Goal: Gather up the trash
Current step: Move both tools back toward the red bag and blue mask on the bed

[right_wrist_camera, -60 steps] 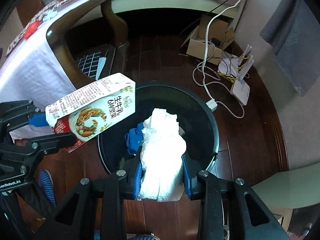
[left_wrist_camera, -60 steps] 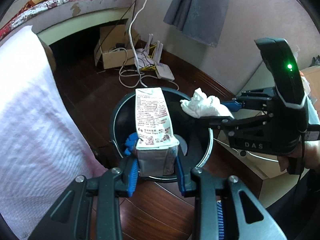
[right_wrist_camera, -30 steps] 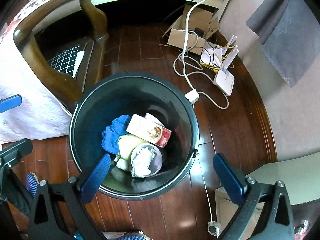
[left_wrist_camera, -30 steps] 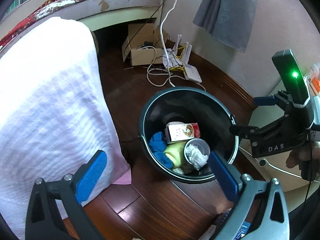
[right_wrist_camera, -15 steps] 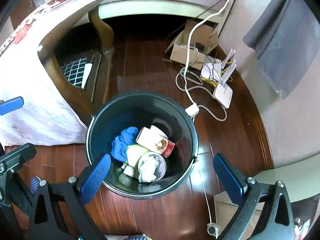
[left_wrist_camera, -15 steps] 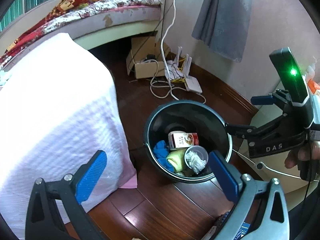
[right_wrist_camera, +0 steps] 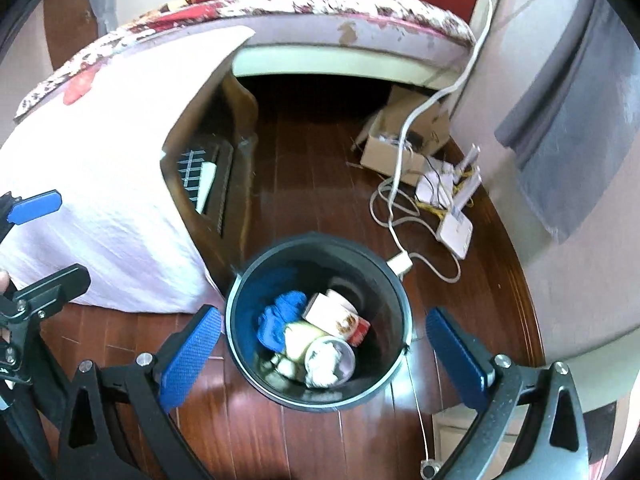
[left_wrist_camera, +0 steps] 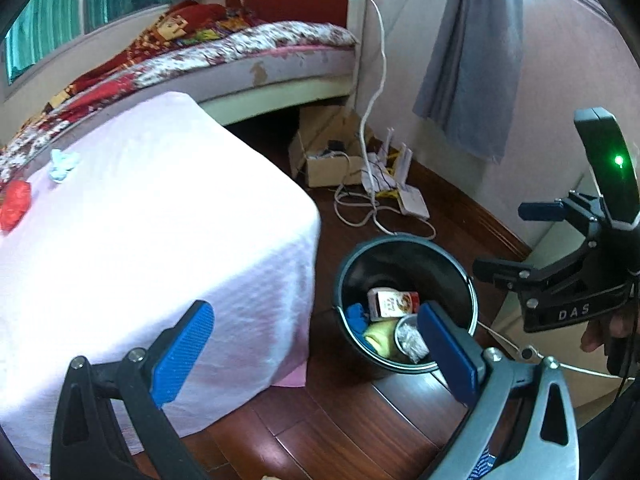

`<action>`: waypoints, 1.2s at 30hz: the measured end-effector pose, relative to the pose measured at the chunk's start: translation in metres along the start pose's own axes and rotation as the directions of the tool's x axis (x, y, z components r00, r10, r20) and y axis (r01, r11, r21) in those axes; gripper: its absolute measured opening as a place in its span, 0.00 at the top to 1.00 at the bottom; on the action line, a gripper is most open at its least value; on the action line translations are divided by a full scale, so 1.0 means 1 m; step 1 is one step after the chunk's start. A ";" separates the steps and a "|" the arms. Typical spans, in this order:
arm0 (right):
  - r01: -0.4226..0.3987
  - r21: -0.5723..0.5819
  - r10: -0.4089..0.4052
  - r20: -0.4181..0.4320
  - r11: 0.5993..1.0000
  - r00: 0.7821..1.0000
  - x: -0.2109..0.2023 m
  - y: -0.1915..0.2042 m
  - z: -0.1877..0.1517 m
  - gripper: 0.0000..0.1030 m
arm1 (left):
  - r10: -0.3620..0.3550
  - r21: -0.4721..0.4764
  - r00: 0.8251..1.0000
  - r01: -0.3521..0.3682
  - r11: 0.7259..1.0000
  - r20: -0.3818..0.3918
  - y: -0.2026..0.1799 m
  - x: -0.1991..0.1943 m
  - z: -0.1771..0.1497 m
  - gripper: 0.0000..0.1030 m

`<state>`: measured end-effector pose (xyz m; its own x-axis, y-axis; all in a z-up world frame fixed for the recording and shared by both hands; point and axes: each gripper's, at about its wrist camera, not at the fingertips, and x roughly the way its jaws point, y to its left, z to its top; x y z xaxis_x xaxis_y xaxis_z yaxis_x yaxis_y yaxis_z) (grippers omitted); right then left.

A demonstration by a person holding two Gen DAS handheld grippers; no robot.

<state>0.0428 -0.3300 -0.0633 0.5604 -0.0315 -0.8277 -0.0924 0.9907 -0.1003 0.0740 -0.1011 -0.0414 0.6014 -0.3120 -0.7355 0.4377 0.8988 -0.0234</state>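
Observation:
A black round trash bin (left_wrist_camera: 466, 280) (right_wrist_camera: 394, 280) stands on the wooden floor. Inside lie a milk carton (left_wrist_camera: 390, 303) (right_wrist_camera: 336, 318), a crumpled white tissue in a clear cup (left_wrist_camera: 412, 340) (right_wrist_camera: 326, 362), a blue cloth (right_wrist_camera: 282, 318) and a pale yellow item (left_wrist_camera: 378, 334). My left gripper (left_wrist_camera: 316, 352) is open and empty, raised above and left of the bin. My right gripper (right_wrist_camera: 324, 358) is open and empty, high over the bin; it also shows at the right of the left wrist view (left_wrist_camera: 520, 240). On the table's pink cloth lie a red wrapper (left_wrist_camera: 14, 204) and a pale blue scrap (left_wrist_camera: 62, 164).
A table under a pink cloth (left_wrist_camera: 140, 240) stands left of the bin, a bed (left_wrist_camera: 240, 52) behind it. A cardboard box (right_wrist_camera: 404, 144), white cables (right_wrist_camera: 400, 216) and a router (right_wrist_camera: 456, 228) lie on the floor by the wall. A grey curtain (left_wrist_camera: 472, 60) hangs there.
Two seconds ago the left gripper held the carton and the right held the tissue; both were let go into the bin. Both grippers have since risen and pulled back, staying open.

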 end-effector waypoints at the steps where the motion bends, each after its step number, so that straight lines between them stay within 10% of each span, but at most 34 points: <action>1: -0.005 -0.009 0.005 0.011 1.000 1.000 -0.003 0.005 0.005 0.00 | 0.006 -0.005 1.000 -0.006 1.000 0.006 0.004 -0.003 0.001 0.01; 18: -0.112 -0.165 0.135 0.134 0.980 0.982 -0.027 0.110 0.083 0.00 | 0.178 -0.153 0.979 -0.162 0.975 0.098 0.102 -0.047 0.009 0.01; 36: -0.220 -0.312 0.281 0.167 0.924 0.945 -0.003 0.252 0.157 0.00 | 0.357 -0.353 0.932 -0.314 0.881 0.062 0.241 -0.070 -0.019 0.01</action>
<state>0.1473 -0.0594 0.0007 0.6411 0.2712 -0.7180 -0.4653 0.8813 -0.0825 0.1247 0.1431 -0.0080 0.7581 0.0110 -0.6520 -0.0391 0.9988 -0.0286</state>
